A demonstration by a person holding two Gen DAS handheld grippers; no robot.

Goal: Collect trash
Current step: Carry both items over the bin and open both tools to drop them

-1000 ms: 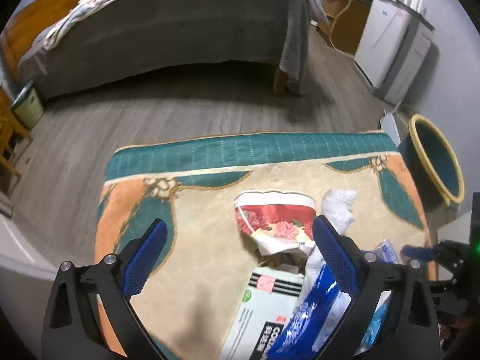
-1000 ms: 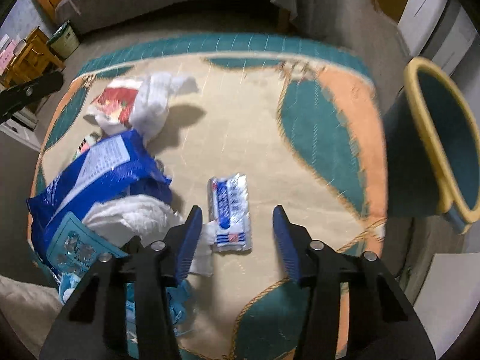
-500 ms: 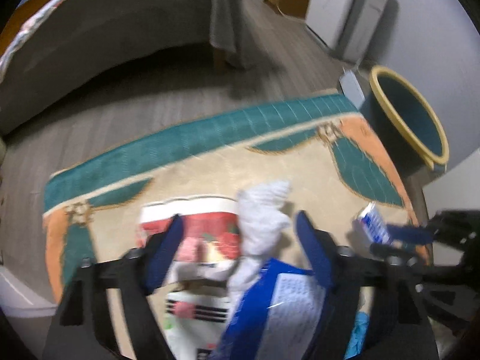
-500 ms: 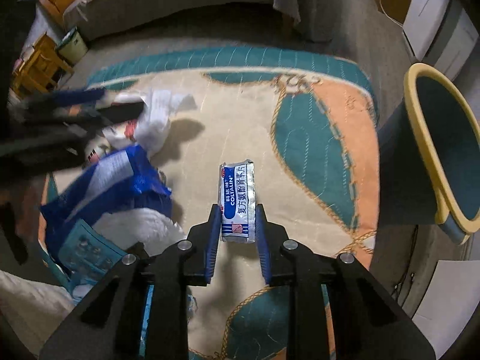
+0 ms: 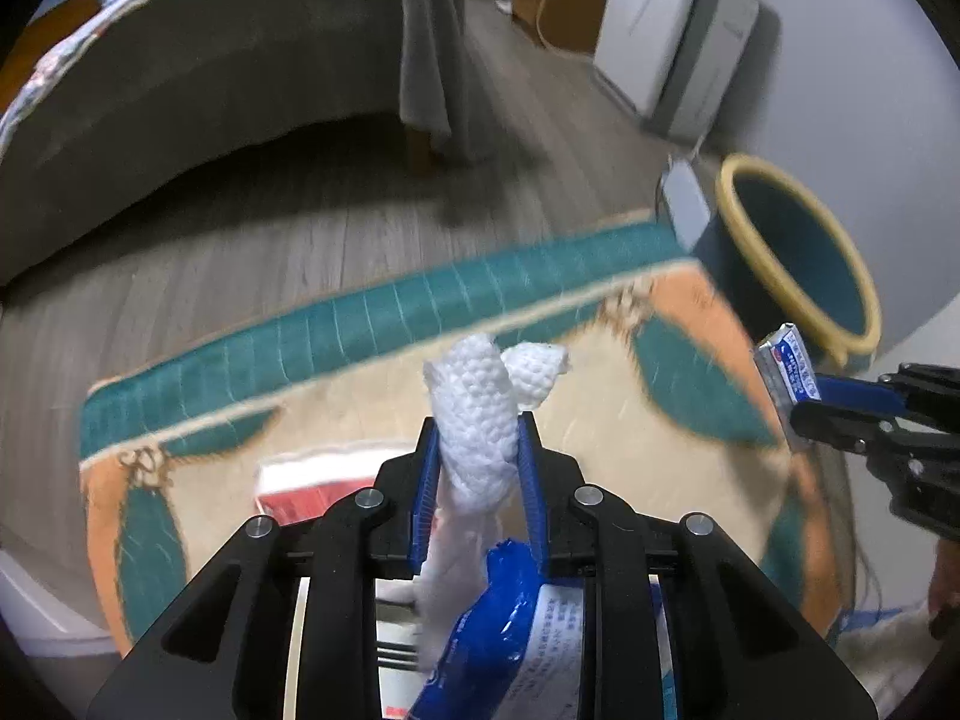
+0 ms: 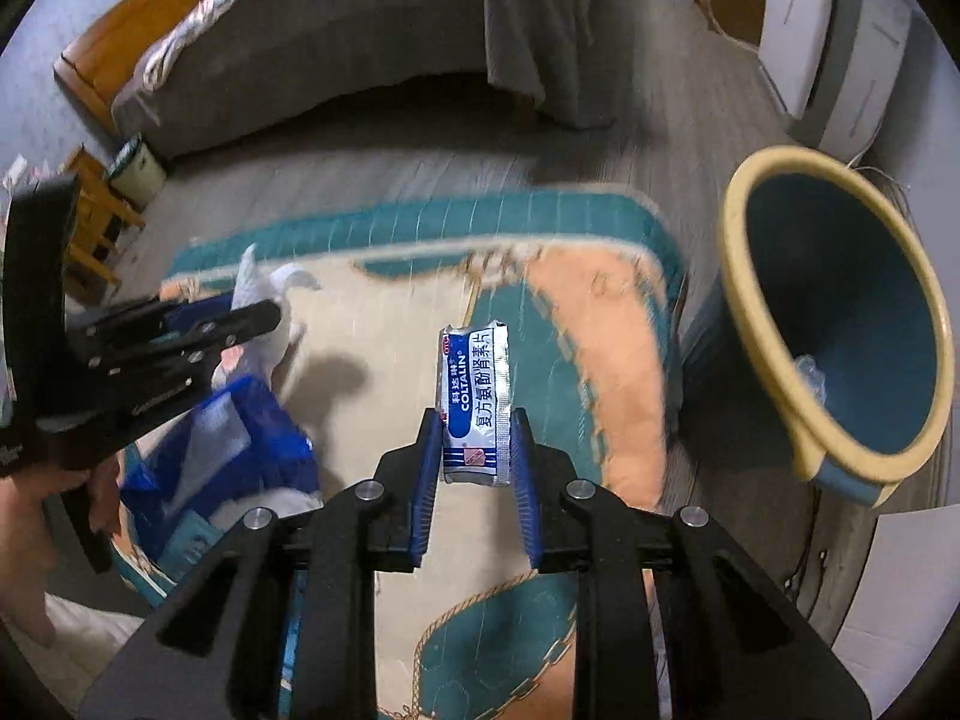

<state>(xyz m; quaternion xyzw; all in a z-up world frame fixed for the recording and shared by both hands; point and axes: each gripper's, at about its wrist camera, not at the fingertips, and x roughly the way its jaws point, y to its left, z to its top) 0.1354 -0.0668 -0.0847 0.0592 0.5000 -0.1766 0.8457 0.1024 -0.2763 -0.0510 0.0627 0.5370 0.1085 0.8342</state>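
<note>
Trash lies on a patterned cloth [image 6: 420, 300] of cream, teal and orange that covers the bench, with most of it heaped toward the cloth's left side in the right wrist view. The right claw [image 6: 477, 450] is clenched on a silver and blue medicine sachet [image 6: 475, 396] printed COLTALIN, gripping its lower end so that the packet stands up between the blue pads, lifted clear of the cloth. The same sachet shows at the right edge of the left wrist view, held by that claw [image 5: 804, 402] near the bin. The left claw [image 5: 479, 450] has its jaws closing on a crumpled white paper towel [image 5: 480, 414], which sits squeezed between the blue pads and sticks up beyond the tips. Below that claw lie a blue plastic wrapper [image 5: 510, 618] and, to its left, a red and white packet [image 5: 306, 489] flat on the cloth. A round bin [image 6: 840, 324], dark teal inside with a pale yellow rim, stands just off the cloth's right edge; something small and clear lies inside it, too blurred to name. Beyond the bench are a grey wooden floor [image 5: 270, 252], a bed [image 6: 336, 60] with a grey cover, and a white cabinet [image 5: 672, 30] by the wall
</note>
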